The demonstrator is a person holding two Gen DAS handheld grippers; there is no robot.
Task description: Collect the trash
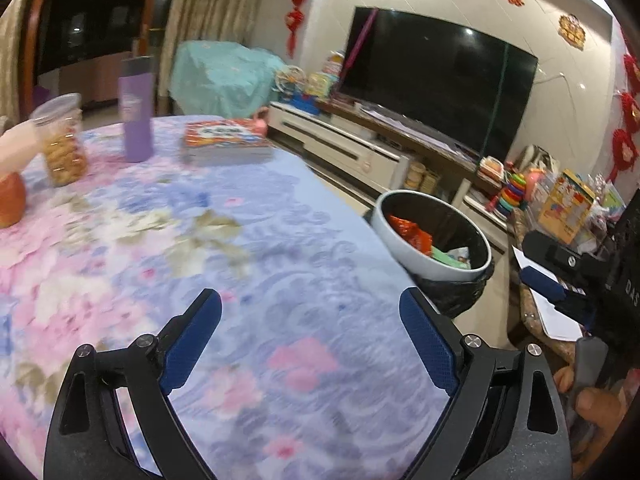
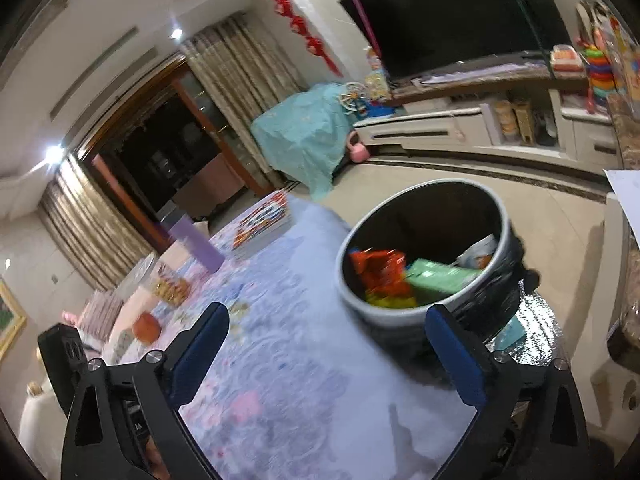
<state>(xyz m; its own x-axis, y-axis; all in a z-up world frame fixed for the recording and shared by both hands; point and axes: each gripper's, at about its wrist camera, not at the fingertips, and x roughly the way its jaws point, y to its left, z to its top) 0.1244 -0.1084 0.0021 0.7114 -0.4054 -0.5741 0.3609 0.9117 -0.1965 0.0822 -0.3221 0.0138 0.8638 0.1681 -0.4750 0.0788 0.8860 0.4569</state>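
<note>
- Your left claw (image 1: 310, 344) is hovering over the flowered surface (image 1: 248, 240) with its blue pads spread wide apart and nothing between them.
- Your right claw (image 2: 328, 354) is likewise standing wide apart and holding nothing, poised over the same surface (image 2: 304, 392) near its edge, with the trash bin (image 2: 404, 316) just ahead of it.
- The trash bin (image 1: 394, 246) is sitting just past the surface's edge, lined with a black bag, and it is already holding an orange-red wrapper (image 1: 412, 232) and a green packet (image 1: 450, 258).
- Only the right wrist view is showing the bin's contents from close up: the orange-red wrapper (image 2: 380, 272), the green packet (image 2: 440, 276), a yellow scrap below them and a pale packet against the far wall.
- Only the left wrist view is showing your right claw from outside (image 1: 548, 286), at the right edge beside the bin, with the letters "DAS" on its black body; from here you cannot tell how its fingers are standing.
- The left wrist view is also giving the clearer look at the purple bottle (image 1: 136, 116), the clear cookie jar (image 1: 62, 140) and the stack of books (image 1: 226, 142) at the far side of the surface; the book cover's print is too blurred to read.
- A dark television (image 1: 436, 80) is hanging on the wall behind.
</note>
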